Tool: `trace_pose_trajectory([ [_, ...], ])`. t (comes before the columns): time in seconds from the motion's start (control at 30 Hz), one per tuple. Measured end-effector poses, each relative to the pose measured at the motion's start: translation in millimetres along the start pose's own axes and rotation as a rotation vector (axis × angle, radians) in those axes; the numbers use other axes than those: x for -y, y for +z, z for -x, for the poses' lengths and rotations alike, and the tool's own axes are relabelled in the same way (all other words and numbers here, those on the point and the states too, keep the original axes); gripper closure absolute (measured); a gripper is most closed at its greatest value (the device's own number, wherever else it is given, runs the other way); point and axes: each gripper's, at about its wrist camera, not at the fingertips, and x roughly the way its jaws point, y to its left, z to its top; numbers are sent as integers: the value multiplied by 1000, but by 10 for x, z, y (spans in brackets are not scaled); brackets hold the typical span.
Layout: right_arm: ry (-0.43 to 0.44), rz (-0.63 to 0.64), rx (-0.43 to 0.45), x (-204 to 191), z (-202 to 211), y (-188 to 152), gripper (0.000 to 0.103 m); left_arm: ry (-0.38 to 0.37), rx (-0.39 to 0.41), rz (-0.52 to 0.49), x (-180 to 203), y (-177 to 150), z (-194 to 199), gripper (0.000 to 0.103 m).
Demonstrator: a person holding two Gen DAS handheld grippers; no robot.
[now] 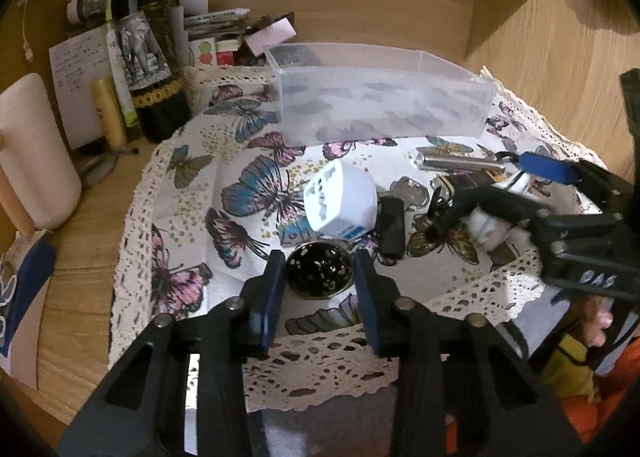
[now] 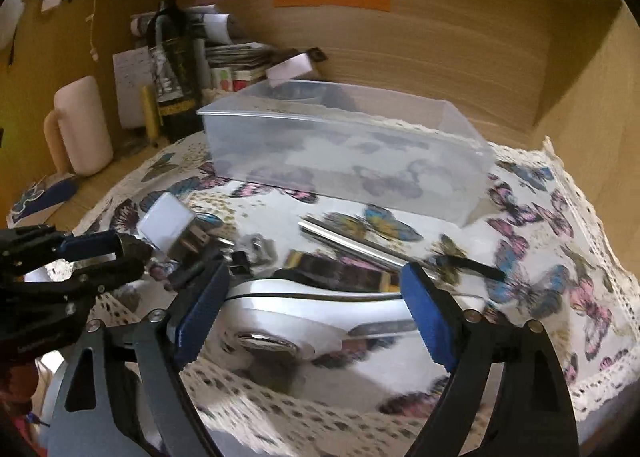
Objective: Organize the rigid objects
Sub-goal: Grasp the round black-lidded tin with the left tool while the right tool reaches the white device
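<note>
On the butterfly cloth over the table, a clear plastic box stands at the far side. In front of the box lie a white plug adapter, a silver metal bar and a white handheld device. The left gripper has its blue pads at both sides of a small round black tin, clenched on it. The right gripper is released, its jaws standing wide around the white device without pressing it.
</note>
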Motion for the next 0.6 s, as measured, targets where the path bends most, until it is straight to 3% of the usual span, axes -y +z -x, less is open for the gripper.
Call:
trace_pose_trajectory([
  [0.4,-104,-193,-31,776,232,-280,13,20,87,7,7,84,193,69],
  [0.6,-50,-328,-61,975,97,-271,17,23,164,-2,35,251,375,69],
])
